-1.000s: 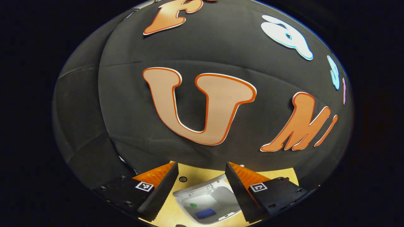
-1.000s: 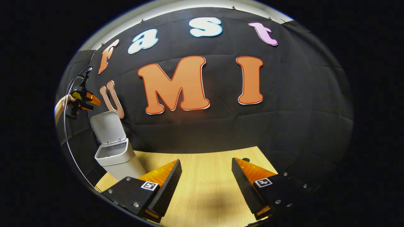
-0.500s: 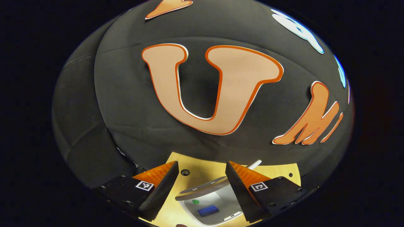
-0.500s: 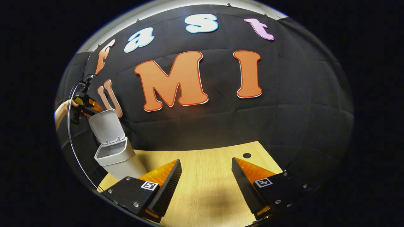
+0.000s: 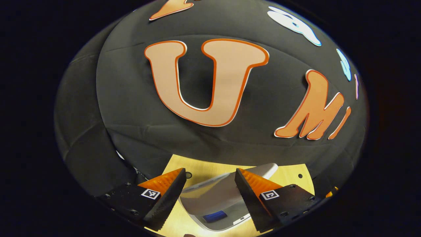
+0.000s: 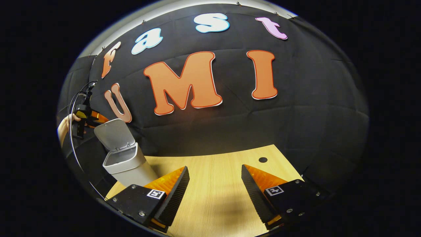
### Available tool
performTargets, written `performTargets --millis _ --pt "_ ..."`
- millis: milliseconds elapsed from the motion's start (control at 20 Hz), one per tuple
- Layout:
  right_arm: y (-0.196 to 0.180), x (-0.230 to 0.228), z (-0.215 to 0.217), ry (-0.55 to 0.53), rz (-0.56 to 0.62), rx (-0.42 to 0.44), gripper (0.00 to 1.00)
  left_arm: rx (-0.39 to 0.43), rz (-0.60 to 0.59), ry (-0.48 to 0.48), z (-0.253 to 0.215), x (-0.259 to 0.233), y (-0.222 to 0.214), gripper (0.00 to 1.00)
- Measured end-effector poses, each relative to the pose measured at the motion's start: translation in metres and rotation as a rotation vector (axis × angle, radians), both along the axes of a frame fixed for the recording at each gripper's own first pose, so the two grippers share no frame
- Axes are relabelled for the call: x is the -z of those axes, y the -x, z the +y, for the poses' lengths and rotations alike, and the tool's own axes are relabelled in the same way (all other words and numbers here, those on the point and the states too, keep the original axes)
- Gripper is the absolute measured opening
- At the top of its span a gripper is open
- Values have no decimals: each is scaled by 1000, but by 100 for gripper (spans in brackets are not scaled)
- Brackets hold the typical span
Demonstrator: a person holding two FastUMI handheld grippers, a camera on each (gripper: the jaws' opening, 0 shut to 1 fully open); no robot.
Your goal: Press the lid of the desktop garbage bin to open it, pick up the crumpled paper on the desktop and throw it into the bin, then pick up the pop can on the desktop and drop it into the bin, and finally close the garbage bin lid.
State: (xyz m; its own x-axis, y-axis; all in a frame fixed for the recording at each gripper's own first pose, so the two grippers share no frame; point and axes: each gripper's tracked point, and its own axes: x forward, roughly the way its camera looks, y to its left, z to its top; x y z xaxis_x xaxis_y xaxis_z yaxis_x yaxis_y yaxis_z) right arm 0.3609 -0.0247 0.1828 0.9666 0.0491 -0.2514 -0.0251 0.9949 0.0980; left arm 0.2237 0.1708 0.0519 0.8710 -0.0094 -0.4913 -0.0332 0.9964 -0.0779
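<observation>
- Closing step now: the left gripper [image 5: 207,200] is spread wide, holding nothing, sitting over the bin's lid [image 5: 227,189], which is tipped partway down.
- I'd push on the lid's top near its free edge, straight down till it latches.
- The bin [image 6: 126,163] stands at the wooden desktop [image 6: 217,184] edge; something blue [image 5: 213,216] is inside.
- The right gripper [image 6: 215,194] hangs open and empty over bare wood, black cloth wall [image 6: 312,108] behind.

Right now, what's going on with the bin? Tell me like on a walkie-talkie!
Both grippers open, left gripper above the bin, right gripper over bare table. Lid tilted, half open. Blue thing inside. Nothing blocking.
</observation>
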Motion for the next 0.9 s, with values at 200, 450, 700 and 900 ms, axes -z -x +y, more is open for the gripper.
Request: performTargets --millis 200,450,700,900 --pt "7 0 0 1 2 -11 95 12 6 19 -12 27 26 95" --pt "15 -2 2 -26 -2 -23 95 50 25 7 -31 67 51 95" --pt "23 1 6 -7 9 -44 95 56 27 -4 -38 97 64 95" --pt "25 3 6 -12 19 -51 95 71 51 -51 -42 130 75 95"
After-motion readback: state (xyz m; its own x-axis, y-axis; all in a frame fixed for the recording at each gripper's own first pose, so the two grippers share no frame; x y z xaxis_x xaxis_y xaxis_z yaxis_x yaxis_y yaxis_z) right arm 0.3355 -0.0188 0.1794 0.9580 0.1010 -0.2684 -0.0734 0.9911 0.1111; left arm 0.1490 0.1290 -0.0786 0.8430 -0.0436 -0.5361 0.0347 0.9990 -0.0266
